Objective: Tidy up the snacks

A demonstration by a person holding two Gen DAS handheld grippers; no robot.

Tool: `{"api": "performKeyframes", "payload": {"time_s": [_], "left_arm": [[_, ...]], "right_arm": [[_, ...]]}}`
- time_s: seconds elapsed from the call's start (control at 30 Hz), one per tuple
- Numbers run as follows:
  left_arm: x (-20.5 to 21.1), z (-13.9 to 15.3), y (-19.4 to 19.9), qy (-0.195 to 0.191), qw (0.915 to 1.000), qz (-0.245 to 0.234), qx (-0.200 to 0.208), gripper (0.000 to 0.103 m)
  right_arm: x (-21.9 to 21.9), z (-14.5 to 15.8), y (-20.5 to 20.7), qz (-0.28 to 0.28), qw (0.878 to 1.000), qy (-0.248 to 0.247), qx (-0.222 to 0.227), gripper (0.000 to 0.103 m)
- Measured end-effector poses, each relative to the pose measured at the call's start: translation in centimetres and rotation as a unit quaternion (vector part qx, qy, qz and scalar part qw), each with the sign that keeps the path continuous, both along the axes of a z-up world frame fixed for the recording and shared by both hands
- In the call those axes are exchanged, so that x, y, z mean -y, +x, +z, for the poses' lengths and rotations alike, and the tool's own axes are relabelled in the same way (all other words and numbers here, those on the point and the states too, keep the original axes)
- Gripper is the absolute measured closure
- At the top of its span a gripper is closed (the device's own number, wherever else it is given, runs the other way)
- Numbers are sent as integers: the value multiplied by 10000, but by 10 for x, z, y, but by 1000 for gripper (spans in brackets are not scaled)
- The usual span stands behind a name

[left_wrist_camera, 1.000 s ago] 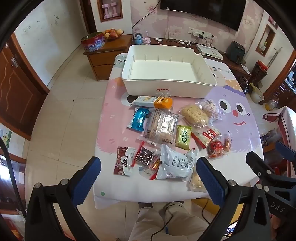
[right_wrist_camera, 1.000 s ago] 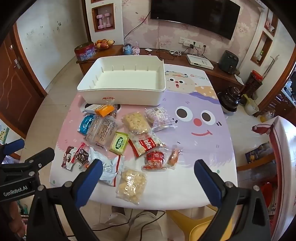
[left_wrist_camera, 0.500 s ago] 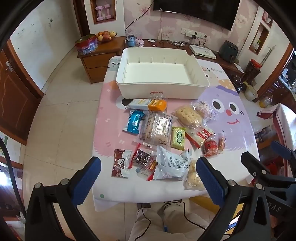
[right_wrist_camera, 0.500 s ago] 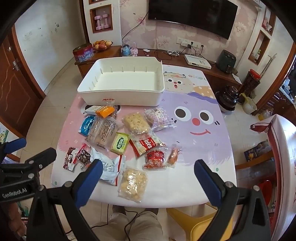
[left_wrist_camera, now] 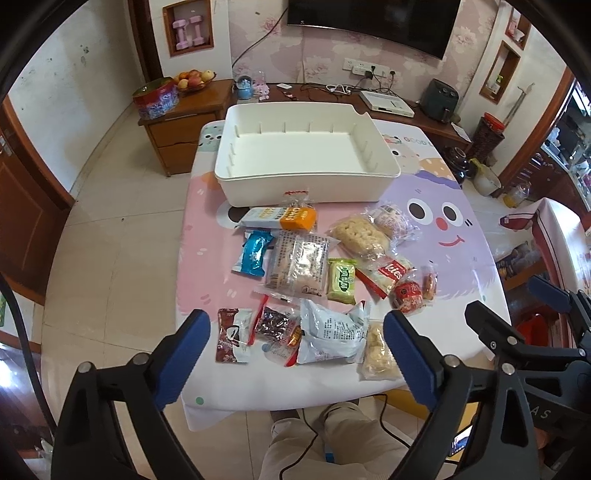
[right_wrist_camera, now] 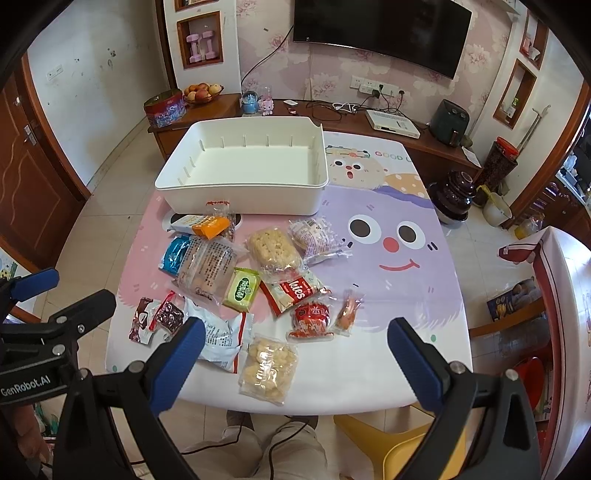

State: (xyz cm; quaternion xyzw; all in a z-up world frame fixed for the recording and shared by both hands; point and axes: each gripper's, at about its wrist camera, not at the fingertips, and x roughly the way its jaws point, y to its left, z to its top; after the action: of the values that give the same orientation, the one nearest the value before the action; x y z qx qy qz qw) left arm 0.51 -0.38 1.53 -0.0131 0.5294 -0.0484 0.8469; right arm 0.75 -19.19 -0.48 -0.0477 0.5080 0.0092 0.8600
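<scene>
Both held wide and empty above the table's near edge, left claw [left_wrist_camera: 295,345] over the white pouch [left_wrist_camera: 332,332] at lower centre, right claw [right_wrist_camera: 295,354] nearer the puffed-snack bag [right_wrist_camera: 269,369], empty bin [left_wrist_camera: 306,162] beyond at upper centre.

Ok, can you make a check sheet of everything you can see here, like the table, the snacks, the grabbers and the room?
Surface: table with cartoon cloth.
Job's things: white bin holds nothing; snack packets lie loose in front of it, among them green packet, blue packet, orange packet.
Clutter: nothing seen on the table besides these.
Grippers: left gripper open, above the near edge; right gripper open, holding nothing.
Cables: cable over the person's trousers; more on the sideboard.
Surroundings: TV, fruit bowl, tiled floor.
</scene>
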Motion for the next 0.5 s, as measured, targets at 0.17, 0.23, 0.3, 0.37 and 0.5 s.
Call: {"api": "performKeyframes", "payload": {"time_s": [0.17, 0.23, 0.3, 0.37, 0.5], "left_arm": [[3, -3, 2, 20, 9999, -64, -77, 13], [3, -5, 3, 35, 9999, -82, -128, 14], [3, -6, 4, 55, 9998, -93, -165, 14], [3, -7, 4, 69, 9997, -103, -190, 14], [4, -7, 5, 151, 9996, -153, -185, 14]], "right_arm": [[0, 1, 2, -51, 9999, 45, -85, 4], [0, 0, 3, -55, 9999, 63, -120, 4], [-1, -6, 5, -59, 9998, 81, -157, 4], [-2, -9, 6, -48, 9998, 100, -189, 4], [-1, -12, 7, -39, 9997, 122, -227, 4]]}}
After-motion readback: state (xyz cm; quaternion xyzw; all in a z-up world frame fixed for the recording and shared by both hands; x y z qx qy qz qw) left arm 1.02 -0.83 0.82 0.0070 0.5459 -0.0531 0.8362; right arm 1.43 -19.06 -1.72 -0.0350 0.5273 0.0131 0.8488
